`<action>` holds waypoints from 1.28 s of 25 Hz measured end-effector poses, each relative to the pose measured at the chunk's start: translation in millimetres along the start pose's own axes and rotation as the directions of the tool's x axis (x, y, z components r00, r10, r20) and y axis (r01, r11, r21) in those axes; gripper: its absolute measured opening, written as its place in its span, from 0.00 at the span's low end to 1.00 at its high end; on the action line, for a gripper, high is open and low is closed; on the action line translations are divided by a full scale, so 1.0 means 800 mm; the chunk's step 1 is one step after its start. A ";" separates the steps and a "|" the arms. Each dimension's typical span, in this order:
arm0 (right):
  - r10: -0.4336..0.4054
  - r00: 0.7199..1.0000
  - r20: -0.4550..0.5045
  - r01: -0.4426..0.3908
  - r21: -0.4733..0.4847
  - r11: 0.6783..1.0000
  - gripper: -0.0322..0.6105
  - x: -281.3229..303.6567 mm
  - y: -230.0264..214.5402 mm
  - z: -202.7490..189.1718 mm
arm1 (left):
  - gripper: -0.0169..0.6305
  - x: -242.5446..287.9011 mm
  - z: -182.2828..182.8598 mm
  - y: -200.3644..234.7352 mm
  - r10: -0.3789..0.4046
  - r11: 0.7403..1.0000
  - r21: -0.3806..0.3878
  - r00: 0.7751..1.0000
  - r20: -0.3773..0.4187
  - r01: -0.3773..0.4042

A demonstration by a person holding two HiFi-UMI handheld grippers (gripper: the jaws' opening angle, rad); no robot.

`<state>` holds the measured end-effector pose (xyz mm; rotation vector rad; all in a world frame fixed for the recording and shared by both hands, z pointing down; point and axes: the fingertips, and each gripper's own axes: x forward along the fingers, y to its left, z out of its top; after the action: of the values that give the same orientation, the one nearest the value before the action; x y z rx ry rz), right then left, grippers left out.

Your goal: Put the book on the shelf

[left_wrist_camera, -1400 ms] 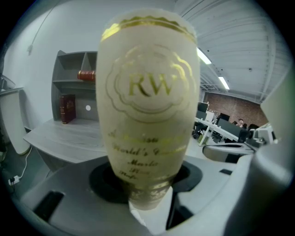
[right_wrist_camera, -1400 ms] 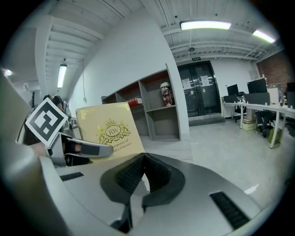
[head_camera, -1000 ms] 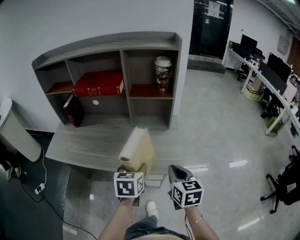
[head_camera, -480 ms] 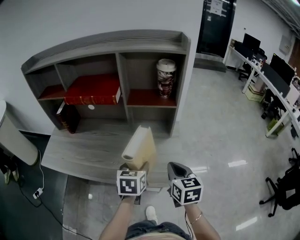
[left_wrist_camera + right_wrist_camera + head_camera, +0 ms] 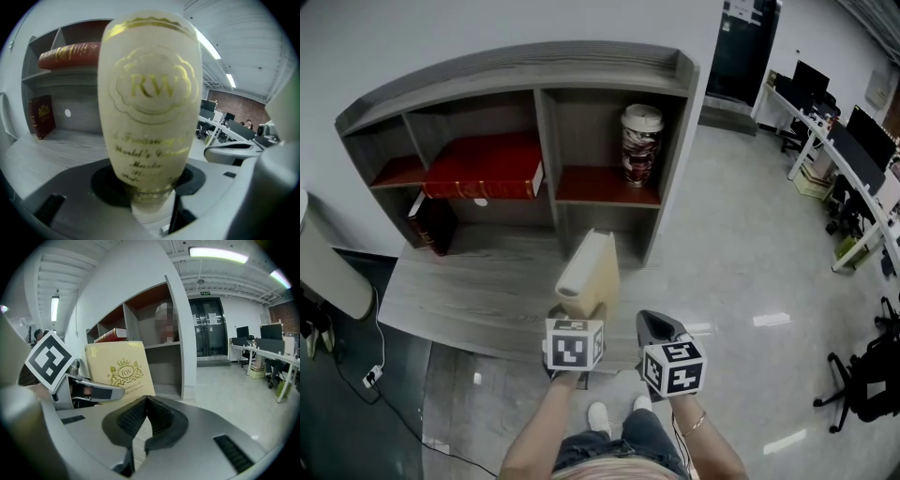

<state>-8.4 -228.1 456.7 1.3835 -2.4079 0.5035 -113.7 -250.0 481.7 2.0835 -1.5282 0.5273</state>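
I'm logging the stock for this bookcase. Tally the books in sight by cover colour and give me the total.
Cream hardcover book with gold print, held in the left hand-held gripper: 1
Bright red hardcover book, lying flat in the grey wooden shelf unit: 1
Dark red hardcover book, leaning in the lower left compartment: 1
Total: 3 books

1. Three books: a cream book, a red book lying flat, and a dark red book standing tilted
2. Two tongs: left tongs and right tongs
3. Two marker cubes, a left cube and a right cube
4. One patterned cup with a lid
5. One shelf
6. One desk
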 end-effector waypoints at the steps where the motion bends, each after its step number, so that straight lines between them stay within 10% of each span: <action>1: -0.001 1.000 0.000 0.001 -0.004 1.000 0.06 0.001 -0.002 0.002 | 0.37 0.004 0.002 0.000 0.004 1.000 -0.002 1.000 -0.001 -0.004; 32: 0.097 0.983 -0.154 -0.108 -0.063 0.992 0.06 0.068 -0.128 -0.004 | 0.37 0.162 0.029 -0.031 0.241 0.964 -0.106 0.970 -0.026 -0.242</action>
<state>54.7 -315.8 497.9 1.1537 -2.3591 0.5224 -51.1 -356.2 533.8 1.8201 -1.7754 0.5298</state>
